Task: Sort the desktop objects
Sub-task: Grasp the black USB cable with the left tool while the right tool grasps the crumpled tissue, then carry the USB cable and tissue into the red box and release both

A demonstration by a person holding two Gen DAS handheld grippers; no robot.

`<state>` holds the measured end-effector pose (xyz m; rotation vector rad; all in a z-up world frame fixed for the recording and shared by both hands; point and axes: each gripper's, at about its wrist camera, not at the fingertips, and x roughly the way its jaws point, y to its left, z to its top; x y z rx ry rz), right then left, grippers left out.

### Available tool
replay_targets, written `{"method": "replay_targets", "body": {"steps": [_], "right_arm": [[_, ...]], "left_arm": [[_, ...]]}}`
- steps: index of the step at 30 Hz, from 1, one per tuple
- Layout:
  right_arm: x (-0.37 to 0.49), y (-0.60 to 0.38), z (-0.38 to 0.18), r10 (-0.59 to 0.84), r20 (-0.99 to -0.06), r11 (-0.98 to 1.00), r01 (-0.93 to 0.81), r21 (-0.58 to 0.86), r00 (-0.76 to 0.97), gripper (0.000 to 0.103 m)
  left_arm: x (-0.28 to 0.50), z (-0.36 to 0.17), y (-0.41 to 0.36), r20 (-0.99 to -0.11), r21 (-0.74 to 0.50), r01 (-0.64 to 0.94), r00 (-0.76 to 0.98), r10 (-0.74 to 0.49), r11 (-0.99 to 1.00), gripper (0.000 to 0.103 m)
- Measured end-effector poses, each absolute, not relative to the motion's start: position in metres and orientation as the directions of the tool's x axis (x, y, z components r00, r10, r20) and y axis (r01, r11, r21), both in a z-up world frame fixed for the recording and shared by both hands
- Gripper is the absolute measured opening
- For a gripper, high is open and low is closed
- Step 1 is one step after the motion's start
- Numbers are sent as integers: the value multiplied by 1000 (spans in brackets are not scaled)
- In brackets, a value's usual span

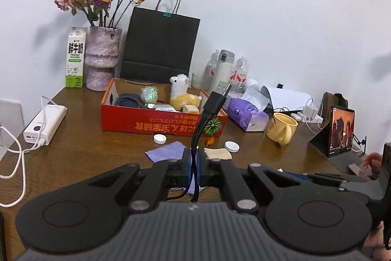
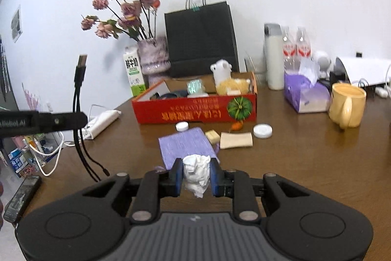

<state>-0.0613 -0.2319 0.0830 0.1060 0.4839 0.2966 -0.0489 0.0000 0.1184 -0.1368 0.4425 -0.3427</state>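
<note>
My left gripper point(image 1: 194, 163) is shut on a black USB cable point(image 1: 212, 104), held above the wooden desk point(image 1: 85, 138) with its plug pointing up toward the red cardboard box point(image 1: 146, 122). The same cable point(image 2: 79, 80) and left gripper point(image 2: 83, 118) show at the left of the right wrist view. My right gripper point(image 2: 196, 175) is shut on a crumpled white tissue point(image 2: 196, 171), above the near edge of a purple cloth point(image 2: 185, 146). The red box point(image 2: 183, 111) holds a plush alpaca point(image 2: 227, 80) and other small items.
Two white caps point(image 2: 262, 130) point(image 2: 182, 126), a beige eraser point(image 2: 212, 136) and a beige pouch point(image 2: 235, 140) lie in front of the box. A yellow mug point(image 2: 347, 105), purple tissue pack point(image 2: 305, 94), bottles, black bag, vase and milk carton stand behind. A power bank point(image 1: 45, 125) lies left.
</note>
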Motion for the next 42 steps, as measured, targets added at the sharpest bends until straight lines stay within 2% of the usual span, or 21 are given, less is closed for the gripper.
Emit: {"method": "replay_targets", "body": {"steps": [5, 10, 14, 20, 25, 29, 35, 38, 39, 40, 42], "right_arm": [[-48, -234, 101, 304, -423, 953, -263, 154, 854, 21], [1, -244, 145, 280, -340, 960, -255, 115, 898, 21], [70, -246, 171, 271, -336, 962, -242, 127, 902, 21], [197, -241, 161, 334, -482, 942, -283, 179, 810, 21], [295, -225, 127, 357, -614, 934, -261, 244, 704, 21], [351, -193, 100, 368, -673, 929, -278, 244, 641, 21], [410, -166, 54, 315, -770, 949, -190, 251, 555, 25], [411, -170, 55, 333, -759, 942, -175, 285, 560, 31], [406, -173, 58, 343, -741, 939, -178, 296, 577, 34], [399, -175, 63, 352, -720, 935, -190, 299, 598, 37], [390, -178, 70, 354, -700, 934, -201, 294, 620, 43]], "left_arm": [[-26, 131, 8, -383, -220, 301, 848, -366, 928, 5], [38, 177, 13, -341, -164, 343, 860, -380, 925, 5], [116, 205, 8, -399, -152, 333, 841, -366, 930, 5], [245, 190, -7, -606, -176, 262, 731, -314, 949, 5], [348, 126, -24, -769, -173, 193, 586, -255, 966, 5], [396, 83, -32, -783, -256, 184, 536, -315, 949, 6], [429, 49, -27, -769, -316, 167, 532, -356, 934, 7], [427, 55, -14, -751, -363, 152, 537, -385, 919, 30], [420, 61, -9, -734, -368, 158, 555, -391, 916, 46], [413, 68, -5, -716, -367, 169, 576, -394, 915, 53], [397, 85, 3, -676, -368, 200, 613, -409, 908, 61]]}}
